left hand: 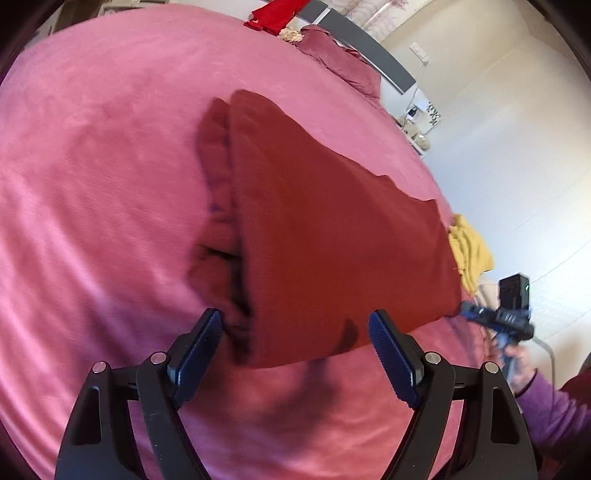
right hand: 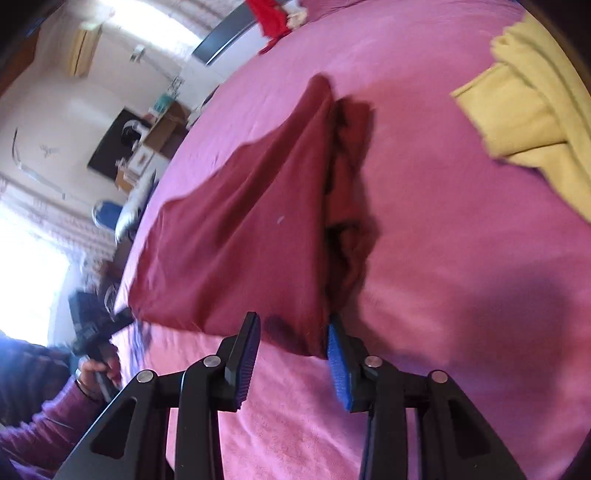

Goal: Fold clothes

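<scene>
A dark red garment [left hand: 325, 236] lies folded on the pink bedspread [left hand: 92, 184]. My left gripper [left hand: 295, 332] is open, its blue pads on either side of the garment's near left corner, not closed on it. In the right wrist view the same garment [right hand: 251, 229] lies ahead. My right gripper [right hand: 293, 336] is open around its near right corner. The right gripper also shows at the garment's right edge in the left wrist view [left hand: 495, 317]. The left gripper shows at the left in the right wrist view [right hand: 96, 325].
A yellow garment [right hand: 535, 110] lies on the bed to the right, also in the left wrist view [left hand: 469, 251]. A bright red garment [left hand: 277, 14] and a maroon pillow [left hand: 340, 62] lie by the headboard. Furniture stands along the wall [right hand: 129, 140].
</scene>
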